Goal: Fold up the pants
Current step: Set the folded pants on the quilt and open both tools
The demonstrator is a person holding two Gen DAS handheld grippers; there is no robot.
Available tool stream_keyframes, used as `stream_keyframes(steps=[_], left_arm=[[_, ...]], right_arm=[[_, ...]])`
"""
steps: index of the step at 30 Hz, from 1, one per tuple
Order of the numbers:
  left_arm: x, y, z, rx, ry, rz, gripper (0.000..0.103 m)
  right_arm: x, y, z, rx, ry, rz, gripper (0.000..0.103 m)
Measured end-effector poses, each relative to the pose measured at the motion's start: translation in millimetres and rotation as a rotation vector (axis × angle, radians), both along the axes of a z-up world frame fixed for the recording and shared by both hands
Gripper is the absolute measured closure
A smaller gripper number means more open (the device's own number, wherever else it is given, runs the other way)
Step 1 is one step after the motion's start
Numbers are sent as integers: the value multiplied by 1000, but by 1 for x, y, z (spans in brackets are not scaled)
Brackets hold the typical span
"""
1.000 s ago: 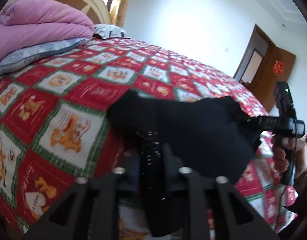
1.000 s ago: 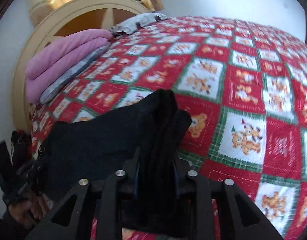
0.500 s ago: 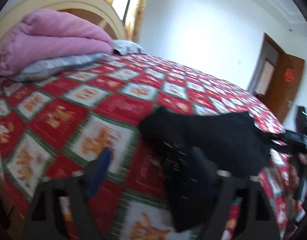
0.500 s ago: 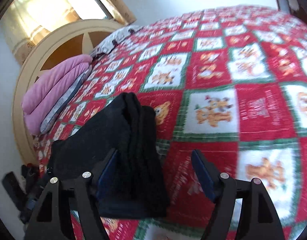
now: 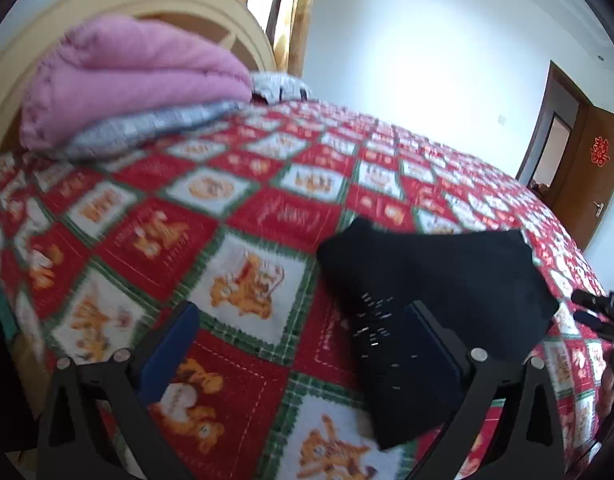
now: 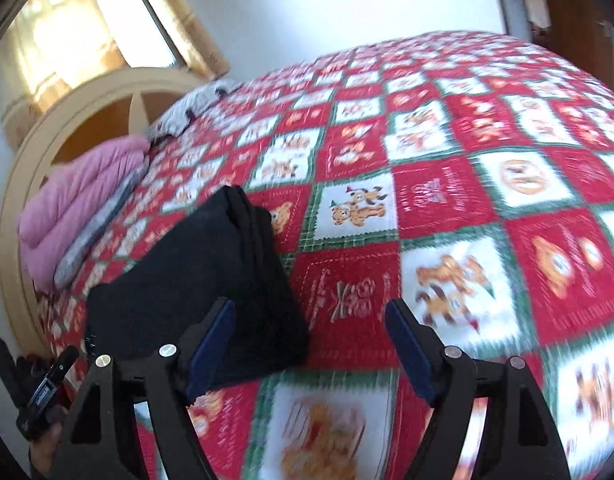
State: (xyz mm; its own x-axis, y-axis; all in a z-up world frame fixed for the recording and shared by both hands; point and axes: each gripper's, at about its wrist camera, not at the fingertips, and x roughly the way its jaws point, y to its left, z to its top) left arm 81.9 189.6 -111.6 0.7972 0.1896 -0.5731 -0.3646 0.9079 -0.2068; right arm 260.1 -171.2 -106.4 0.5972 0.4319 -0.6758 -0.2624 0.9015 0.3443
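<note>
The black pants [image 5: 431, 280] lie folded into a compact stack on the red patchwork bedspread; they also show in the right wrist view [image 6: 203, 280]. My left gripper [image 5: 303, 340] is open and empty, its right finger beside the left end of the stack. My right gripper [image 6: 311, 348] is open and empty, its left finger [image 6: 211, 344] at the right end of the stack. The right gripper's tip shows at the far right of the left wrist view [image 5: 599, 312].
A folded pink blanket [image 5: 127, 80] on a grey pillow lies by the cream headboard [image 5: 155, 4]. The red and white bedspread [image 6: 467, 200] stretches far beyond the pants. A brown door [image 5: 587, 168] stands at the far right.
Both grippers were shut on the pants a second ago. They have opened, let the folded stack drop onto the bed, and drawn back slightly outward.
</note>
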Motion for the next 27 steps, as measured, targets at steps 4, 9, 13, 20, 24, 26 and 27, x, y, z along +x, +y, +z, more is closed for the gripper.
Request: stream_keyframes(steps=[4, 9, 13, 20, 24, 26, 27], left_arm=[[-22, -23, 35, 67, -70, -5, 0], [-45, -51, 67, 124, -133, -52, 0], [-54, -57, 75, 114, -156, -84, 0], [-59, -61, 79, 95, -171, -95, 0], [-61, -67, 80, 101, -176, -105, 0], [-62, -69, 81, 106, -177, -109, 0], [-62, -69, 81, 108, -178, -111, 0]], right_arm=[[-52, 10, 20, 1, -92, 5, 24], [-111, 36, 51, -129, -253, 54, 24], [-136, 39, 72, -129, -315, 56, 24], [-156, 44, 85, -118, -354, 60, 24], [-163, 47, 86, -125, -361, 66, 24], [-164, 46, 86, -123, -360, 65, 24], [-164, 46, 86, -123, -359, 64, 24]])
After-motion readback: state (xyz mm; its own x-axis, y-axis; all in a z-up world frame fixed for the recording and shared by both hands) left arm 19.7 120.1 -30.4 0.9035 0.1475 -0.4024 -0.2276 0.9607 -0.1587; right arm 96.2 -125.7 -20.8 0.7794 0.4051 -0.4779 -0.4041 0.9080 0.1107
